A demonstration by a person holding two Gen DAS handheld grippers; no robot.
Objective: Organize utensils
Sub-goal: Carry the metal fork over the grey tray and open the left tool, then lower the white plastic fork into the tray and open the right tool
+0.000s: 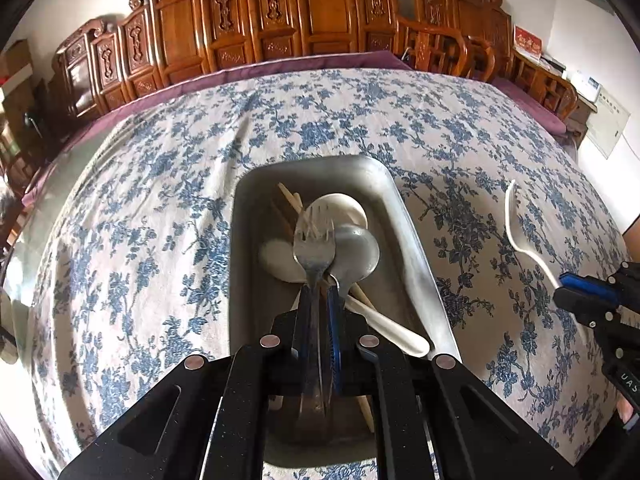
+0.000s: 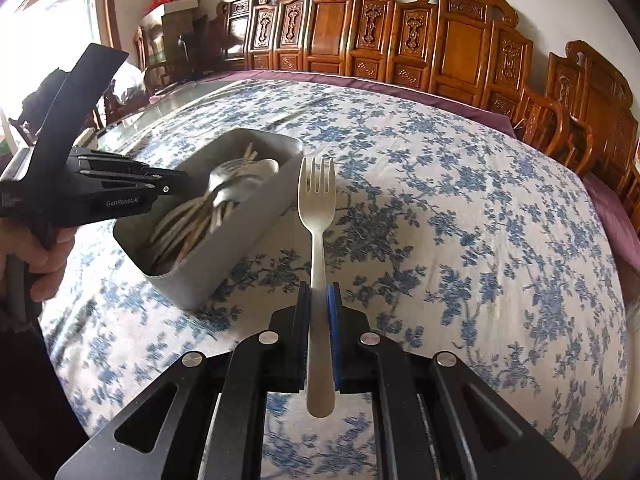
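The left gripper [image 1: 320,300] is clenched on the handle of a metal fork [image 1: 315,246], whose tines point away over a metal tray [image 1: 416,240]. The tray sits on a table under a blue-flowered cloth [image 1: 160,200] and already holds a metal spoon [image 1: 358,254], a white spoon [image 1: 340,208], another white piece at the fork's left, a long white handle [image 1: 390,328] and some wooden chopsticks [image 1: 290,196]. The metal fork hangs above this pile; whether it touches anything cannot be told.

The right gripper [image 2: 319,300] grasps a cream plastic fork [image 2: 317,196] by the handle, tines forward, held above the cloth just right of the tray. A hand [image 2: 44,256] grips the left tool's handle at the left of the right wrist view. Carved wooden chairs [image 2: 460,48] line the wall behind the table
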